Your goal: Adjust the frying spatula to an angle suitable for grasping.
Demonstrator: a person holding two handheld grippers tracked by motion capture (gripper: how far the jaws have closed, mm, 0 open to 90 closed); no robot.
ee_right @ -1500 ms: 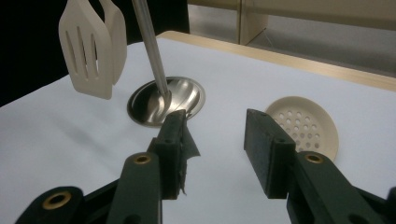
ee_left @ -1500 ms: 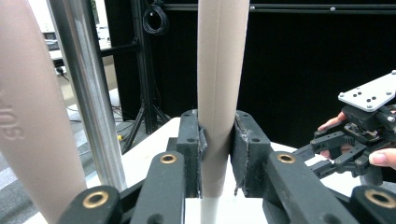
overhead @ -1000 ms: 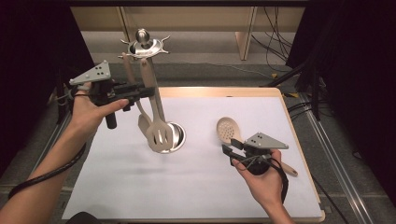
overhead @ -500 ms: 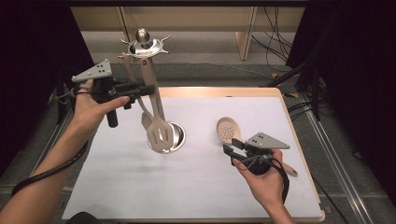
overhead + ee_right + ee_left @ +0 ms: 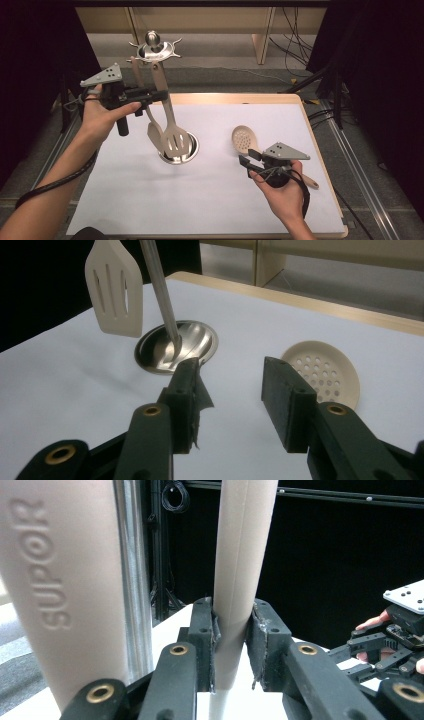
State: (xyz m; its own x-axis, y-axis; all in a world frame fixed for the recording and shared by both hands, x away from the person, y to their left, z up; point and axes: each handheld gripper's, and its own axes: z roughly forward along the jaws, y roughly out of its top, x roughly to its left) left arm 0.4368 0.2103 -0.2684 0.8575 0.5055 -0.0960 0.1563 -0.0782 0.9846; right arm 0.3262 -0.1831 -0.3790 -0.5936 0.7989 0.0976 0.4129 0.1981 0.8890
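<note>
1. Beige plastic, the slotted spatula (image 5: 175, 142) hangs from the chrome utensil stand (image 5: 152, 50), its blade just above the stand's round steel base (image 5: 190, 152).
2. Its long handle (image 5: 240, 580) sits between the left gripper's (image 5: 157, 96) jaws, whose pads press it on both sides: a firm grasp.
3. Compared with a second ago nothing has shifted: spatula, stand and both hands sit as they did, so the hanging or unhooking step seems paused mid-grip.
4. Beside it hangs a second beige utensil (image 5: 55, 590) embossed "SUPOR".
5. A beige perforated skimmer spoon (image 5: 245, 140) lies on the white table sheet (image 5: 210, 200), just ahead of the right gripper (image 5: 230, 385), whose jaws stand apart, empty.
</note>
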